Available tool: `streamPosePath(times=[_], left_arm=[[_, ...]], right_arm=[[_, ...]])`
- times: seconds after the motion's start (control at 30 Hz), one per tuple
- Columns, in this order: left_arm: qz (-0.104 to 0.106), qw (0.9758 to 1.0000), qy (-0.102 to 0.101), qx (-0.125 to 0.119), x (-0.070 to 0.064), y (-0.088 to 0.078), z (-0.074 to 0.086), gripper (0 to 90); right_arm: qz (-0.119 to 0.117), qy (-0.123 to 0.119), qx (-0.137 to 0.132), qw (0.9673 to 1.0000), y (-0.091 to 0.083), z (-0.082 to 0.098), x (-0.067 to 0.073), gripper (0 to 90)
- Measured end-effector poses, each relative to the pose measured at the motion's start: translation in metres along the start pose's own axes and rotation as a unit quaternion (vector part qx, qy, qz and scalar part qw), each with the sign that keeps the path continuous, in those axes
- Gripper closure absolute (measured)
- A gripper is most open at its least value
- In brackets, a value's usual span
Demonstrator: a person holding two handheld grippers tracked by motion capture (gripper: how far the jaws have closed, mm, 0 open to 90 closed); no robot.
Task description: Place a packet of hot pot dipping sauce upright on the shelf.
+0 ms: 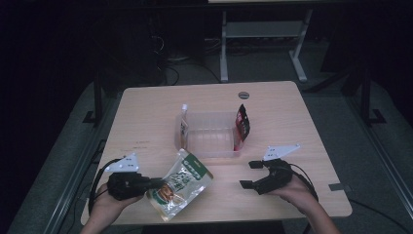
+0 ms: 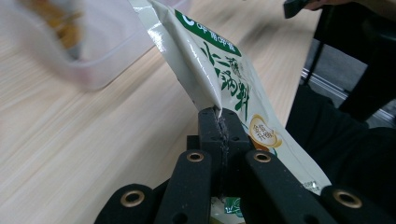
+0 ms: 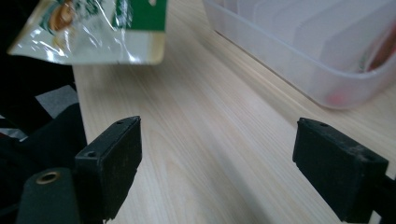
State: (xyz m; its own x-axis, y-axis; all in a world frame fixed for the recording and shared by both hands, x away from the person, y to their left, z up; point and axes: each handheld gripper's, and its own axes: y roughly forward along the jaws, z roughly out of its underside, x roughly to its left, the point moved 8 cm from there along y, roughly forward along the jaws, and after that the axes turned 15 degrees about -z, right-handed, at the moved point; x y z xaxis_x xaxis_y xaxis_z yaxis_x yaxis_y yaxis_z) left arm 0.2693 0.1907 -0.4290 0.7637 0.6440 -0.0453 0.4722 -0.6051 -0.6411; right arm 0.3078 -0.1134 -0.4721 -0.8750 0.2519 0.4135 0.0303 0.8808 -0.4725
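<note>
- Pouch (image 1: 180, 184): white and green printed food pouch, lower centre-left of the high view, lifted off the wood at a tilt, its green-banded end toward the tub. In the left gripper view (image 2: 219, 74) it rises from the jaws toward the top of the frame; in the right gripper view (image 3: 98, 28) it hangs at the upper left.
- Left gripper (image 1: 157, 183): lower left of the high view, in my left hand (image 1: 109, 202). Jaws pressed together on one edge of the pouch, seen clearly in the left gripper view (image 2: 219, 122).
- Right gripper (image 1: 252, 174): lower right of the high view, in my right hand (image 1: 292, 192). Jaws spread wide with nothing between them, just above bare wood (image 3: 217, 154). Well apart from the pouch.
- Clear plastic tub (image 1: 210, 146): centre of the high view, just beyond the pouch.
- Slim pale packet (image 1: 183, 124): upright at the tub's left end; I cannot tell whether it is inside or against the wall.
- Red and black packet (image 1: 242, 124): leaning upright at the tub's right end.
- Table (image 1: 146, 117): light wood, bearing everything listed.
</note>
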Motion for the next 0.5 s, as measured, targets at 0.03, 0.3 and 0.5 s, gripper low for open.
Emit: streamPosePath(times=[0.03, 0.3, 0.5], left_arm=[[0.005, 1.0000, 0.007, -0.001, -0.003, 0.004, -0.003, 90.0], [0.042, 0.9981, 0.046, -0.001, -0.024, 0.038, -0.027, 90.0], [0.063, 0.9954, 0.072, 0.004, -0.035, 0.061, -0.040, 90.0]], right_arm=[[-0.004, -0.001, -0.002, 1.0000, 0.001, -0.002, 0.001, 15.2], [-0.039, -0.010, -0.008, 0.9992, 0.009, -0.015, 0.004, 15.1], [-0.059, -0.017, 0.001, 0.9981, 0.016, -0.023, 0.001, 15.4]])
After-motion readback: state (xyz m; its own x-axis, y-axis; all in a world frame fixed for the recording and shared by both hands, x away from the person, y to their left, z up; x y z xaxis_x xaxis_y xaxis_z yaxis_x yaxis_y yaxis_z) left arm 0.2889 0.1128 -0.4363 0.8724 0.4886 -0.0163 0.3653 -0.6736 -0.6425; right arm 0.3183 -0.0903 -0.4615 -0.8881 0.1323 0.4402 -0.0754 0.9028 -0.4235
